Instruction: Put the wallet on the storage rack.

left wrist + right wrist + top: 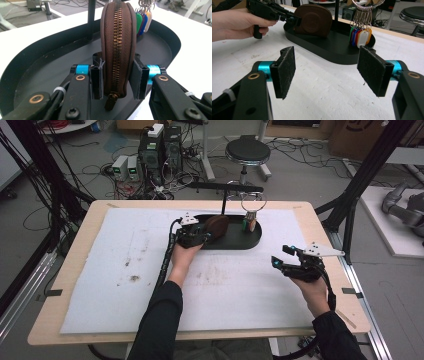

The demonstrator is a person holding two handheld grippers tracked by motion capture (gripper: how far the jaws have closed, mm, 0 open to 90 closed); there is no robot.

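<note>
A brown zipped pouch [216, 226] stands on edge in the left end of a black oval tray [235, 241]. My left gripper [202, 236] is shut on the pouch, one pad on each side. In the left gripper view the pouch [117, 45] rises between the pads, zipper facing the camera, over the tray [37, 65]. A ring of coloured key tags [250, 222] hangs at the tray's right end. My right gripper [280, 256] hovers open over the mat at the right, apart from the tray. The right gripper view shows its open pads [329, 70], the pouch [313, 21], tags [360, 36] and left gripper [292, 18].
A black post [223, 202] with a crossbar rises from the tray and carries the key ring. A white mat [125, 260] covers most of the wooden table [75, 270]. A stool [247, 151] and computer boxes [160, 150] stand on the floor beyond.
</note>
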